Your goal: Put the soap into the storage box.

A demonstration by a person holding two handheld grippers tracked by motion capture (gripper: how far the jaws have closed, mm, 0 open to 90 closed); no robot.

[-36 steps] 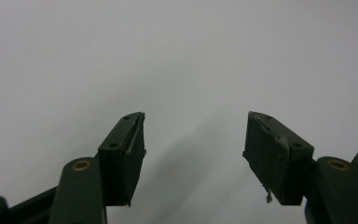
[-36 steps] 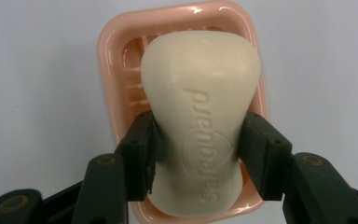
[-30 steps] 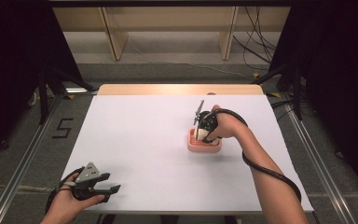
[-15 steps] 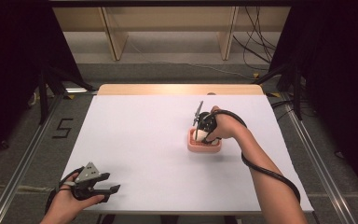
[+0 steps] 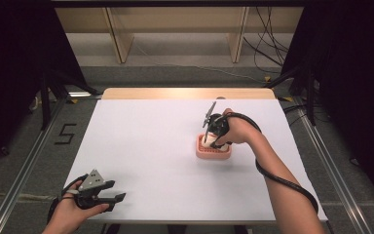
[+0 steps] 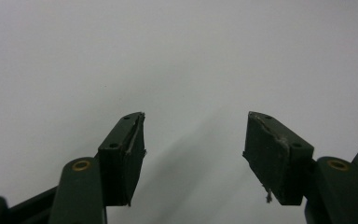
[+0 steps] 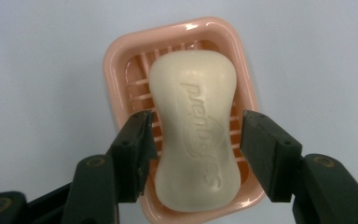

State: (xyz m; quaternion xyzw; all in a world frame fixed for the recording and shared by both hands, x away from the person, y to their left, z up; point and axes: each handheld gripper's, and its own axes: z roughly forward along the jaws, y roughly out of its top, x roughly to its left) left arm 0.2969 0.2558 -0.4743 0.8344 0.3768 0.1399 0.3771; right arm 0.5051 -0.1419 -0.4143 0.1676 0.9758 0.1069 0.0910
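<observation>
In the pink soap dish (image 7: 121, 65) on the white counter (image 5: 146, 141) we see a cream soap bar (image 7: 196, 130) lying between the parted jaws of our right hand-held gripper (image 7: 196, 154), while, well apart from the dish, our left hand-held gripper (image 6: 193, 154) gapes wide, holding nothing.

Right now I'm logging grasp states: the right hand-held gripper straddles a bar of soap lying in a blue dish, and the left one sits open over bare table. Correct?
Not quite: the dish is pink, not blue, as the right gripper view shows. The rest holds: the right hand-held gripper straddles the soap lying in it, and the left hand-held gripper sits open over bare table.
</observation>
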